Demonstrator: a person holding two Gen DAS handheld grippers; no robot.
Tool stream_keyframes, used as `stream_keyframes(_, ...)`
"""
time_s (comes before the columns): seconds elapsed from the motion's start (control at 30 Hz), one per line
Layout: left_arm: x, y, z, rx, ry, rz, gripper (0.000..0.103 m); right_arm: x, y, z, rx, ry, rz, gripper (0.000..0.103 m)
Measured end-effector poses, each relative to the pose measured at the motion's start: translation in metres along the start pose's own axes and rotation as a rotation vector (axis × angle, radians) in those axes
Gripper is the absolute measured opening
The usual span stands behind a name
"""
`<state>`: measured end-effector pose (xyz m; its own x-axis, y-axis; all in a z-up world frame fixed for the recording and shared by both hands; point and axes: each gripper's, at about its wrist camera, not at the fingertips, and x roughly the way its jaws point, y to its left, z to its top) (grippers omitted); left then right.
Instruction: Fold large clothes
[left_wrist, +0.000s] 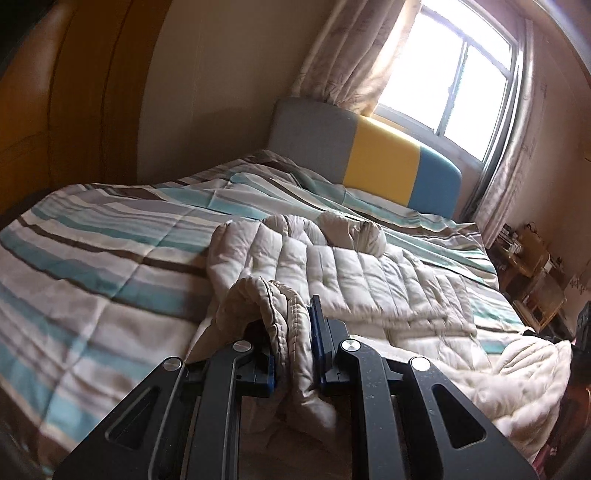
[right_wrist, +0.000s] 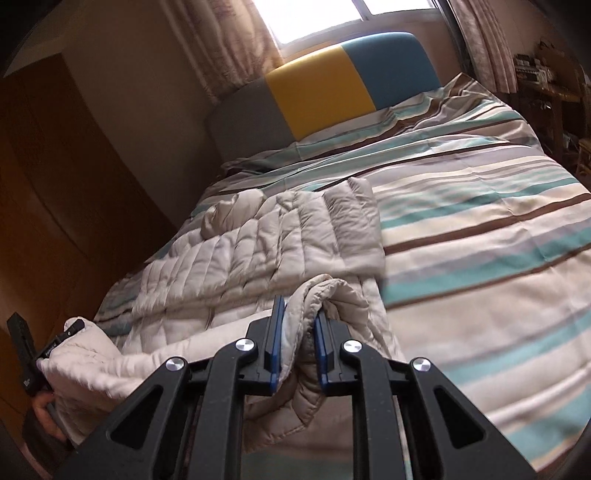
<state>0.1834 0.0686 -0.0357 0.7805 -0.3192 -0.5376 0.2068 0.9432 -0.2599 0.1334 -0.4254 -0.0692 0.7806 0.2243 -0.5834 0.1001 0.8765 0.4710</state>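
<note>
So the coat (left_wrist: 332, 266) is a pale quilted puffer spread along the striped duvet (left_wrist: 92, 236), far end up toward the headboard (left_wrist: 384, 155), near hem lifted off the bed. Each gripper has a corner of that hem: the left gripper (left_wrist: 291, 332) is pinching a bunched fold between its blue pads, and the right gripper (right_wrist: 300, 332) is doing the same at the other corner. Neither pair of fingers is spread; both are squeezed tight with fabric wedged in the gap and spilling out above and below. Holding both corners at once makes sense to me, since it keeps the hem straight so it can be carried over the body toward the collar end in one go. The rest of the coat lies flat ahead of the fingers, sagging between the two grips.
</note>
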Motion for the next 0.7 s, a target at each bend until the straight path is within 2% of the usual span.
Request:
stream_keyframes(0.23,0.052,0.002,0.028,-0.029,0.027,0.012,0.015,0.046,-0.008,0.032,0.039,0.026,-0.020,0.014)
stream_keyframes(0.7,0.143,0.020,0.067,-0.059,0.070,0.106,0.015,0.131,-0.008,0.091,0.024,0.011,-0.101,0.016)
